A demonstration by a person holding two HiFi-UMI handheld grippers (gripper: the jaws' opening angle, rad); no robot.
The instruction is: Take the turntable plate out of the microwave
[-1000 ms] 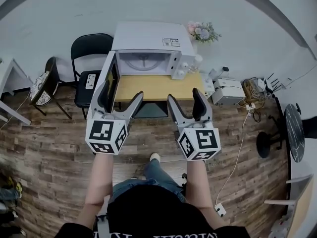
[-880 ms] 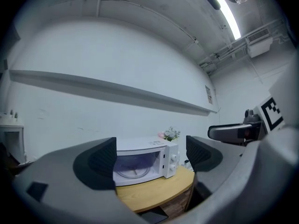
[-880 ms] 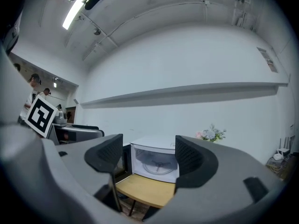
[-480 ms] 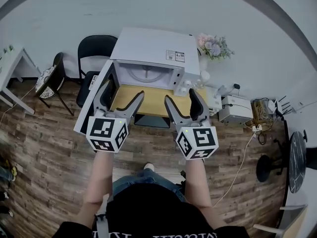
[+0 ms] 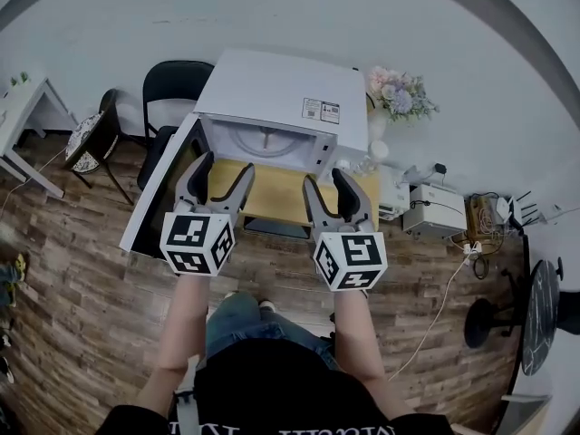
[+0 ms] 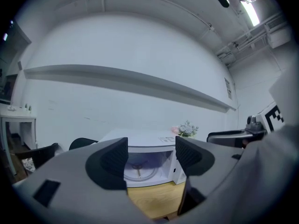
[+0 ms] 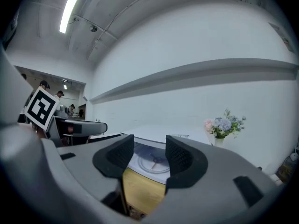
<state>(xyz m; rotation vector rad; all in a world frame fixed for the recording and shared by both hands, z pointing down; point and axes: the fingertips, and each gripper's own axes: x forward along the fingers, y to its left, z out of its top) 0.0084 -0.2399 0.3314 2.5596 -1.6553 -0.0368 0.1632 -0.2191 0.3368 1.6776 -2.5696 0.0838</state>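
Note:
The white microwave (image 5: 285, 98) stands on a wooden table (image 5: 276, 188) with its door (image 5: 163, 188) swung open to the left. Inside lies the clear turntable plate (image 5: 263, 140), also seen in the left gripper view (image 6: 138, 168) and the right gripper view (image 7: 153, 164). My left gripper (image 5: 222, 170) and right gripper (image 5: 326, 181) are side by side over the table's front, short of the cavity, pointing level at it. Both sets of jaws are closing with nothing between them. In each gripper's own view, left gripper (image 6: 152, 155) and right gripper (image 7: 150, 154), the plate shows through the gap, far off.
A black chair (image 5: 172, 87) stands left of the microwave, behind the open door. A vase of flowers (image 5: 399, 93) sits at the microwave's right, and beyond it a white device (image 5: 437, 211) with cables. A small white table (image 5: 23, 107) is at far left.
Both grippers have advanced toward the microwave, which now looks nearer. Both pairs of jaws have narrowed from wide open.

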